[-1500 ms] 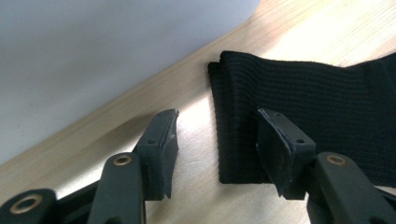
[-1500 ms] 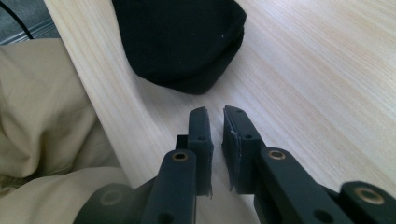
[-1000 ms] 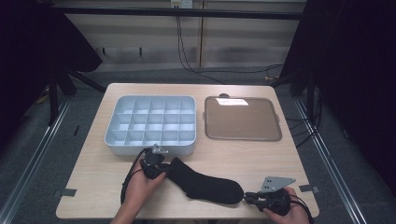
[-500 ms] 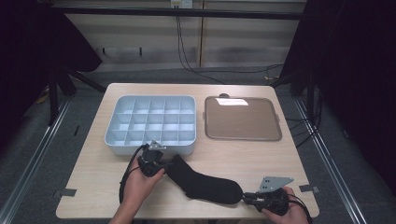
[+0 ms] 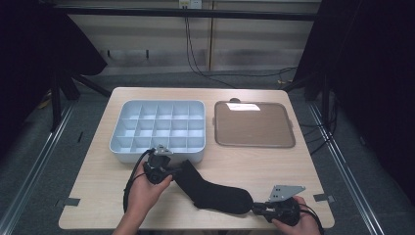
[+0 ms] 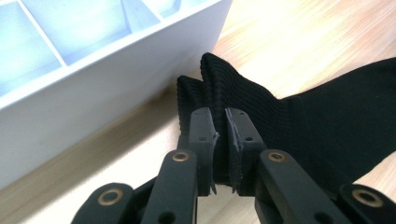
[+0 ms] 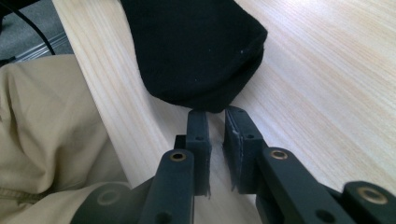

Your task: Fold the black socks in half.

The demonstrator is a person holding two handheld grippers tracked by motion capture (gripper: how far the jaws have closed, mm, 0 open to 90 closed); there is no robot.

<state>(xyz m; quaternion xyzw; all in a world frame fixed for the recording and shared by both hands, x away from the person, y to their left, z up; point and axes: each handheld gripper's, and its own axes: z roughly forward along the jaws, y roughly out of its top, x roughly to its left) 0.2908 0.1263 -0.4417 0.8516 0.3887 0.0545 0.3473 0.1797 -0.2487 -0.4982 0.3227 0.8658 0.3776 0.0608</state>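
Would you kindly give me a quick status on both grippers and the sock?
Left gripper shut on sock cuff. Right gripper shut at its toe, grip unclear. Divided tray close beside the cuff.

You have one black knitted sock (image 5: 210,190) lying on one pale wooden table (image 5: 254,159), and two black two-jaw grippers working it, the left gripper (image 5: 172,171) at the ribbed cuff and the right gripper (image 5: 255,209) at the toe. Behind the sock you have one light blue plastic sorting tray (image 5: 157,129) divided into twenty compartments, four rows of five, and beside it one flat brown rectangular tray (image 5: 254,124) with rounded corners. On the brown tray's far edge sits one small white label (image 5: 243,106), and your two hands come in from the near edge, one per gripper.
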